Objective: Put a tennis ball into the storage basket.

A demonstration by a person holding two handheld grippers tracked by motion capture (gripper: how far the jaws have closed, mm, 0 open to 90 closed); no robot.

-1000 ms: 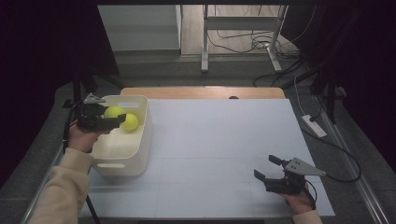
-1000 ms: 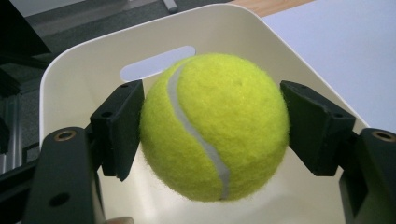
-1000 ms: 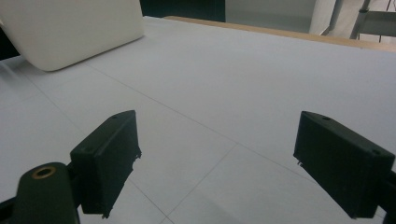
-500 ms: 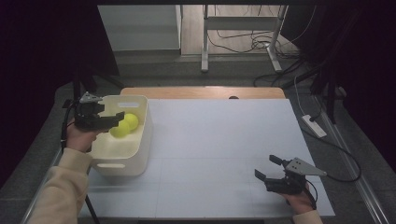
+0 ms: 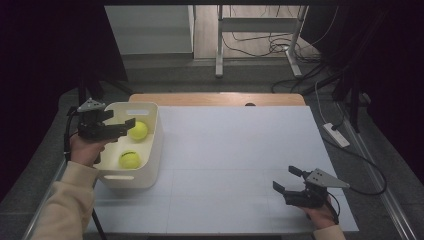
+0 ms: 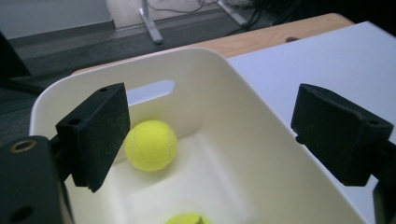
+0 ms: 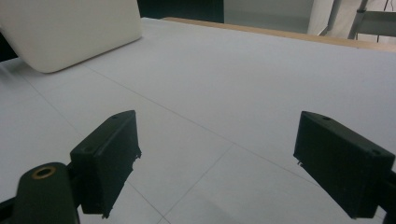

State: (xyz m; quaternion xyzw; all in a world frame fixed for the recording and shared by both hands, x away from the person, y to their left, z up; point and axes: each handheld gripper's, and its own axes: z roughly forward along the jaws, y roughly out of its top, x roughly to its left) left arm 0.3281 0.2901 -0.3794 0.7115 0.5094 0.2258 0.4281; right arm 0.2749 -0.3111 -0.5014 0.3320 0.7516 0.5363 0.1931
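Note:
A white plastic bin (image 5: 156, 150) stands at the table's left side, and two yellow tennis balls lie in it. One ball (image 5: 138, 130) rests toward the far end and the other ball (image 5: 129, 159) nearer the person. My left gripper (image 5: 122, 130) hovers over the bin's left rim and points right. Its jaws have just been opening and grip nothing. In the left gripper view the far ball (image 6: 150, 144) lies on the bin (image 6: 210, 58) floor below the left gripper (image 6: 205, 140). My right gripper (image 5: 286, 178) stands open and empty over the table's near right, as the right gripper view confirms for the right gripper (image 7: 215, 158).
A white mat (image 5: 235, 150) covers the tabletop, with a wooden strip (image 5: 215, 98) along the far edge. A power strip (image 5: 336, 135) and cables lie off the right edge. The bin's corner (image 7: 70, 32) appears far left in the right gripper view.
My left gripper's jaws have opened and let go of a tennis ball. That ball now lies at the bin's near end. The right gripper has not moved.

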